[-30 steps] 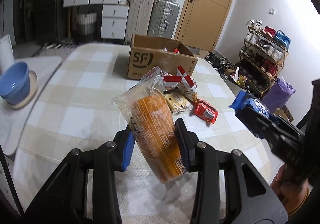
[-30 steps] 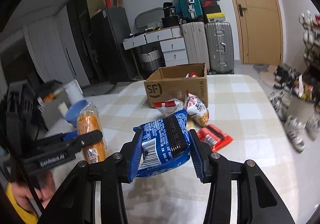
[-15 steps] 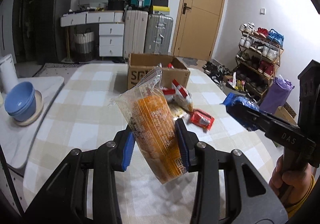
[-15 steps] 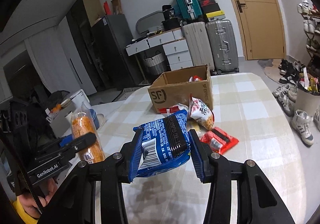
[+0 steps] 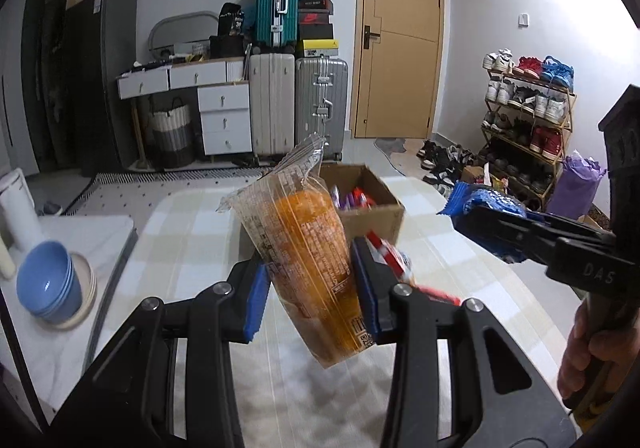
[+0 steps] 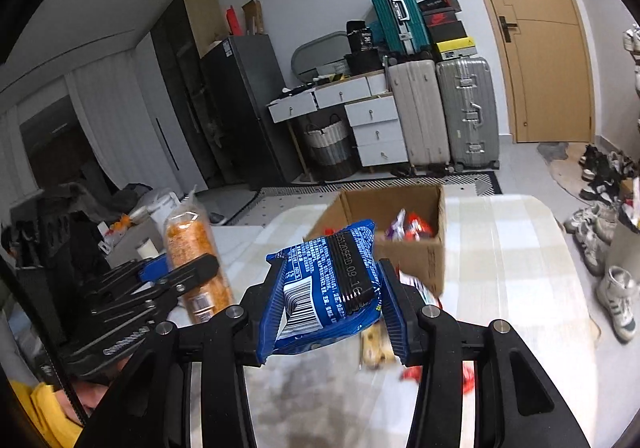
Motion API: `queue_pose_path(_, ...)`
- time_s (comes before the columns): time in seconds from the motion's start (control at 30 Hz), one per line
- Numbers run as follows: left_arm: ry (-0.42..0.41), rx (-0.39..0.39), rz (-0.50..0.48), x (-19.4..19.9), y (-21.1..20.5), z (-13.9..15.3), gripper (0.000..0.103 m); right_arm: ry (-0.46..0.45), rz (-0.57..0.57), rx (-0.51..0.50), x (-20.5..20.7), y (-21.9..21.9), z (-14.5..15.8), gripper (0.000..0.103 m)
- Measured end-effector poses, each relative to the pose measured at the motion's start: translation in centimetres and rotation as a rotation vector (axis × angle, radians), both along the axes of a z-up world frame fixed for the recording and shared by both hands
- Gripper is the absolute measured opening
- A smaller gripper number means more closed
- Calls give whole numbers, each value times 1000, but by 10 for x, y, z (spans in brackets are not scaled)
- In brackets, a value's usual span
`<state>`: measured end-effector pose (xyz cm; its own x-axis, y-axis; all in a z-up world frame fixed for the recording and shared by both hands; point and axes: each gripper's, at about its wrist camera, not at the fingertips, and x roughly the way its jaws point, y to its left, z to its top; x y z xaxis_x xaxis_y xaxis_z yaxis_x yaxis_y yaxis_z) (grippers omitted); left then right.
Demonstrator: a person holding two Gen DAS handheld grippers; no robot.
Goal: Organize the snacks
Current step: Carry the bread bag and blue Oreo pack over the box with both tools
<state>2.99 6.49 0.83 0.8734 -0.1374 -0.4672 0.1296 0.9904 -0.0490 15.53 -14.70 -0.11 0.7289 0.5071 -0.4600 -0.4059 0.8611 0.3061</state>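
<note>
Left tongs (image 5: 309, 290) clamped on orange pack (image 5: 308, 260), right tongs (image 6: 332, 306) clamped on blue pack (image 6: 326, 288), both raised clear of desk (image 6: 516, 248) toward box (image 6: 404, 232), likely for dropping in.

Room's pretty cluttered: a teal suitcase (image 5: 277, 5) stacked above a beige suitcase (image 5: 272, 103) and a silver suitcase (image 5: 321, 103), white drawers (image 5: 224, 117) beside them, a wooden door (image 5: 400, 35), a packed shoe rack (image 5: 524, 119), and blue bowls (image 5: 48, 282) stacked off to the left.
</note>
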Motion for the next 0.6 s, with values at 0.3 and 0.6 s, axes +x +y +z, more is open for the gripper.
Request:
queue_pose_path(0.3, -2, -28, 16, 110, 19, 35, 35, 15, 13, 35, 88, -4, 30, 45)
queue_pose_path(0.6, 112, -119, -31, 253, 28, 45, 35, 140, 15, 47, 194, 9, 12, 45)
